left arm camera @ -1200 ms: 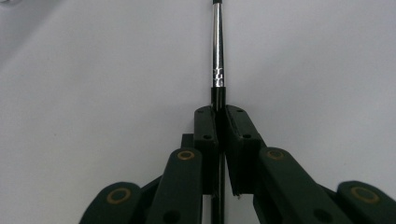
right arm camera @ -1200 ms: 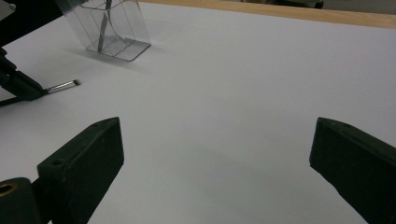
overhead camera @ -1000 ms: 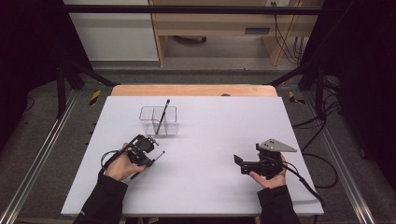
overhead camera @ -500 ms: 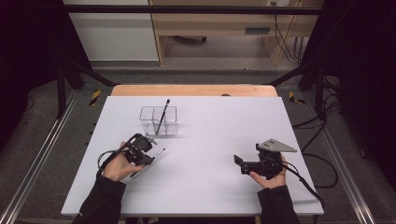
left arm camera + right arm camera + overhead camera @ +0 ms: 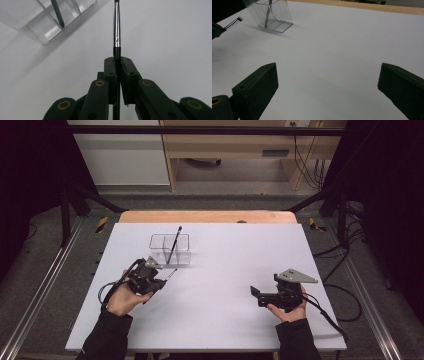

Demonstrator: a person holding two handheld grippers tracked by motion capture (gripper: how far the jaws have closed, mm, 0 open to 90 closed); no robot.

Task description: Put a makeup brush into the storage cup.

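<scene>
- The right gripper (image 5: 256, 296) is held low over the near right part of the white table (image 5: 235, 270), its jaws spread wide with nothing between them; in the right gripper view bare white surface is seen between the two black jaws.
- A grey three-cornered plate (image 5: 296, 276) is carried on top of the right gripper, and its cable is trailed off toward the table's right edge.
- The left gripper (image 5: 159, 281) is held at the near left of the table, its jaws closed on a thin brush (image 5: 116, 32); in the left gripper view the brush's black handle is clamped between the pads and its silver ferrule is seen running straight ahead.
- The brush's far end is seen just beside the near side of a clear container (image 5: 170, 249), apart from it.
- The clear container is placed on the table beyond the left gripper, left of centre, divided into compartments.
- A second dark, slender tool (image 5: 174, 245) is stood leaning in the container, its top end rising above the rim.
- A wooden edge (image 5: 207, 216) is visible along the far side of the table.
</scene>
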